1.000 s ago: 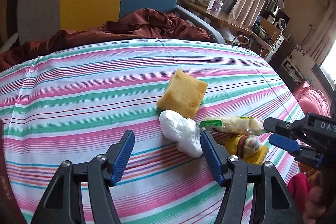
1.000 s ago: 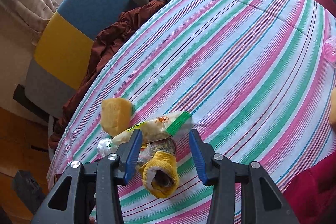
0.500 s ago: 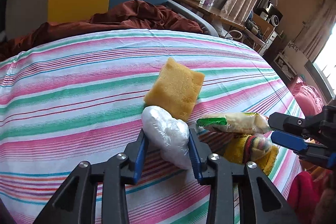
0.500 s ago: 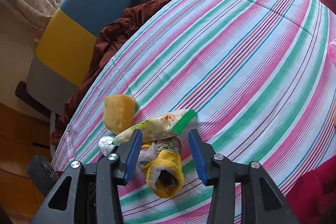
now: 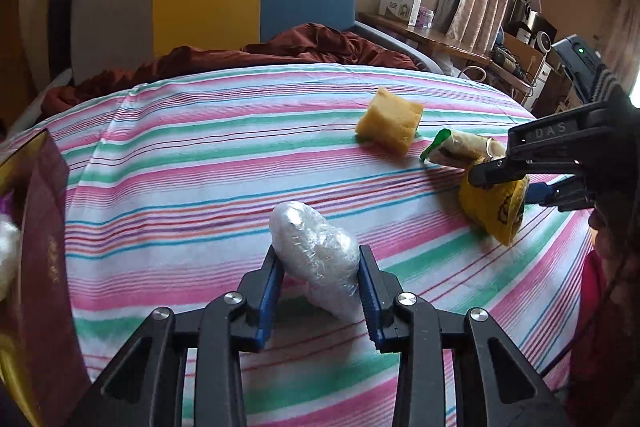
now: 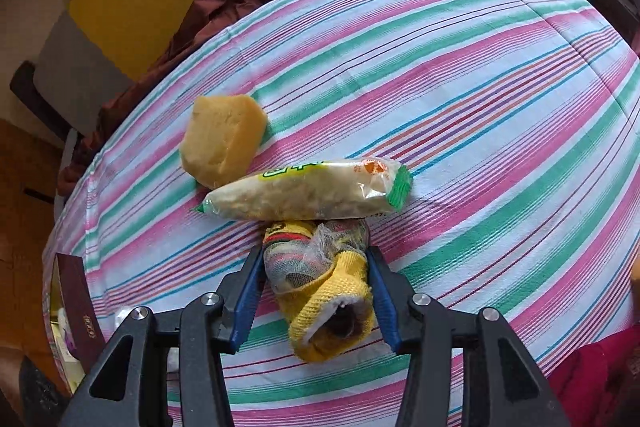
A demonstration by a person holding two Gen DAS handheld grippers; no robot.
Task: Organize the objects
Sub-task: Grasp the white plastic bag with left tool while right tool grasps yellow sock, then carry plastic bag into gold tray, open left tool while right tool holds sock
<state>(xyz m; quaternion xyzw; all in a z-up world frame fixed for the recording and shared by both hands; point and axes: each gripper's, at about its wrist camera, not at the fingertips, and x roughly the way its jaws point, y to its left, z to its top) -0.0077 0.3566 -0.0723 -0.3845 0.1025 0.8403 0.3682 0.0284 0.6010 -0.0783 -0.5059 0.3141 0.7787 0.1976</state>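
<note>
Plastic-wrapped white bundle, clamped mid-body between the left gripper fingers, near side of the striped bed: likely light, crinkly, slippery. Right gripper clamps the yellow sock roll: soft, compressible; hold mid-body.

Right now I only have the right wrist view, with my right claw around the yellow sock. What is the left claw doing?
Observer: The left claw is shut on a white plastic-wrapped bundle.
Operator: Where is it relative to the sponge?
Observer: Well apart from the sponge and from your right claw on the yellow sock, on the side toward the maroon box.
Operator: Does the box look open?
Observer: It seems so; something white shows inside it.
</note>
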